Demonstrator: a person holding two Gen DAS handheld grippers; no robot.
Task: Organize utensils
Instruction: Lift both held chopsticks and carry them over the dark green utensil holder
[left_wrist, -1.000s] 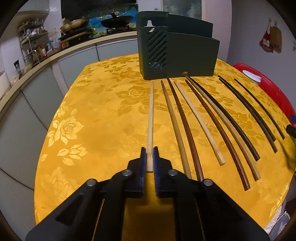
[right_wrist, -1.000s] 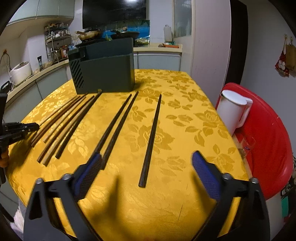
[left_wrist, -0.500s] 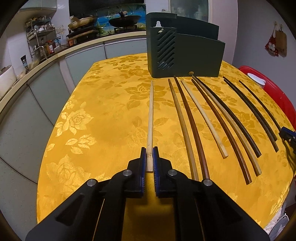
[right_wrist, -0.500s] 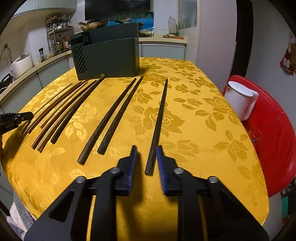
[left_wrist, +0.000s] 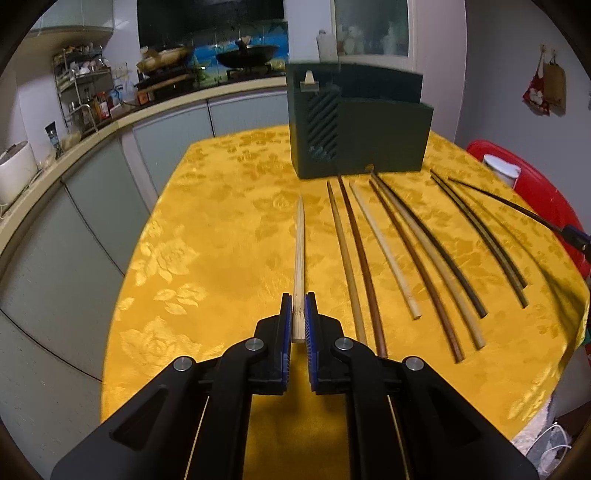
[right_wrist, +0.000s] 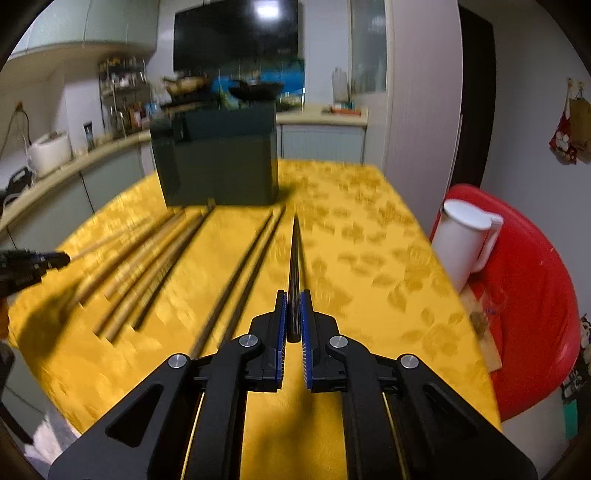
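I can read no brand or writing on anything here; the small tag at the foot of the dark green holder (left_wrist: 358, 136) is too small to make out.

My left gripper (left_wrist: 299, 317) is clenched on the thick end of a pale wooden chopstick (left_wrist: 299, 254), its blue pads (left_wrist: 285, 325) pressed against both sides. The stick runs straight ahead along my fingers, its tip pointing toward the holder at the far side of the yellow tablecloth (left_wrist: 207, 258). I hold this gripper low and nearly level, aimed away from me.

My right gripper (right_wrist: 294, 317) is likewise clamped on the butt of a black chopstick (right_wrist: 295, 266), which points forward toward the holder's (right_wrist: 221, 162) right corner. In the left view that black stick (left_wrist: 506, 203) appears raised at the far right.

Between my two grippers the other chopsticks (left_wrist: 406, 251) lie side by side on the cloth, tips toward the holder: browns and tans nearer my left, two dark ones (right_wrist: 236, 280) just left of my right gripper. A white jug (right_wrist: 465, 243) stands on a red stool (right_wrist: 532, 295) to the right, off the table.
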